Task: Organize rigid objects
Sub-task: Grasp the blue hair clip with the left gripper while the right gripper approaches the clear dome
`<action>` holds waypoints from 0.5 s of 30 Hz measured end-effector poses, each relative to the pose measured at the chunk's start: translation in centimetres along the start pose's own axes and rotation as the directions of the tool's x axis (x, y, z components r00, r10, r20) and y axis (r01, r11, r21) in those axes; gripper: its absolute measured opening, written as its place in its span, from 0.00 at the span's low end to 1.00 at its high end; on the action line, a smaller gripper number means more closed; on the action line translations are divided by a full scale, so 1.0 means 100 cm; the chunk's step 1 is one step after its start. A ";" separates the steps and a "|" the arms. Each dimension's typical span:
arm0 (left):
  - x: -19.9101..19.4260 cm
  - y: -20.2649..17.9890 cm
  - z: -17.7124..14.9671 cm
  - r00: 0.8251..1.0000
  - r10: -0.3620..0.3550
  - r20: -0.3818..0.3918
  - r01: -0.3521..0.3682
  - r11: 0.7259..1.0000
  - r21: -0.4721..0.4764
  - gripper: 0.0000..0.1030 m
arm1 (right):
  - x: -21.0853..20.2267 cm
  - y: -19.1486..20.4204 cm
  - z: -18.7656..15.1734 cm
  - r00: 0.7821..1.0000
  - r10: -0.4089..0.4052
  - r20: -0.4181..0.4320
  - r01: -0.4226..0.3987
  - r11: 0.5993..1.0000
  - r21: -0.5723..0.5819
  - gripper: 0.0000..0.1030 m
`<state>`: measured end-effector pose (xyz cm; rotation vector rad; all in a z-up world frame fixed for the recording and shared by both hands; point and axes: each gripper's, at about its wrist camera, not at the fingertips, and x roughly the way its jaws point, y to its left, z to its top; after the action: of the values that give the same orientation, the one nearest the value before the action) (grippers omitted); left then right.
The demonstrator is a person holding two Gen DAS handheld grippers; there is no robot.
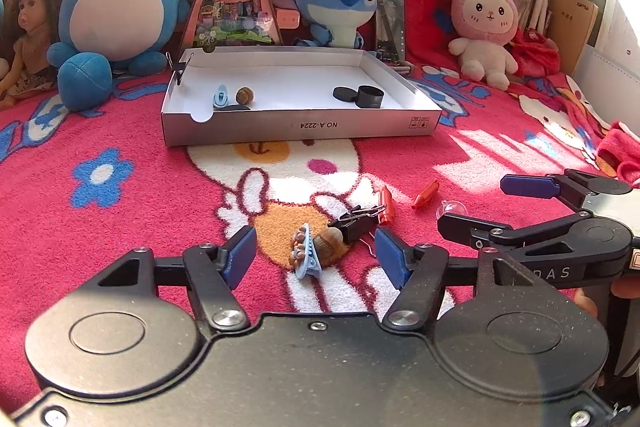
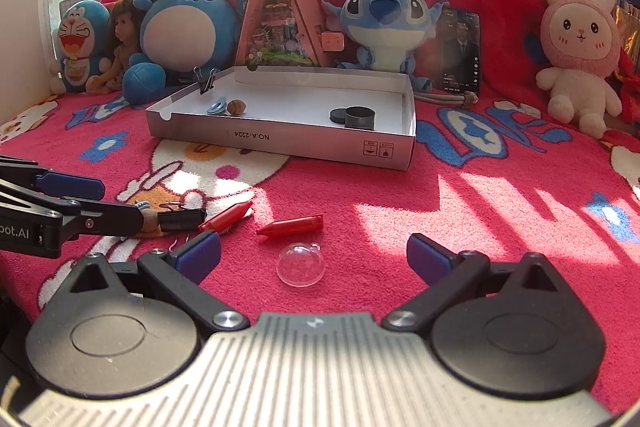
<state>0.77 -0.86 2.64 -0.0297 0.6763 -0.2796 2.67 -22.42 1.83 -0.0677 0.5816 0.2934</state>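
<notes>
A clear dome [image 2: 301, 264] lies on the blanket [image 2: 460, 211] before the box [image 2: 280, 141], crayons [image 2: 291, 226] between.

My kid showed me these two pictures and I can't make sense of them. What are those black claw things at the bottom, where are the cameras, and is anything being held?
They are hand-held grabbers, one in each of a person's hands, each with a camera looking along its two fingers. One picture is from the left claw, the other from the right claw; each claw also shows at the edge of the other's picture. On the red blanket lie a blue hair clip with an acorn, a black binder clip, two red crayons and a clear dome. Behind sits a white box already holding some items. Both claws stand open; nothing is held.
</notes>
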 end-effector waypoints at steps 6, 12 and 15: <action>0.001 0.002 -0.004 1.000 0.000 -0.019 -0.001 1.000 -0.011 0.41 | 0.001 0.005 -0.004 1.000 0.007 -0.014 -0.007 1.000 -0.015 0.97; 0.000 0.006 -0.006 1.000 0.006 -0.023 -0.007 1.000 -0.020 0.30 | 0.002 0.007 -0.005 1.000 0.013 -0.025 -0.013 1.000 -0.010 0.95; 0.002 0.008 -0.007 0.999 0.005 -0.037 -0.006 1.000 -0.030 0.24 | 0.003 0.008 -0.006 0.999 0.015 -0.031 -0.016 1.000 -0.010 0.92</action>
<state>0.72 -0.08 1.88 -0.0515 0.7174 -0.2652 2.32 -21.68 1.18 -0.0780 0.6112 0.3109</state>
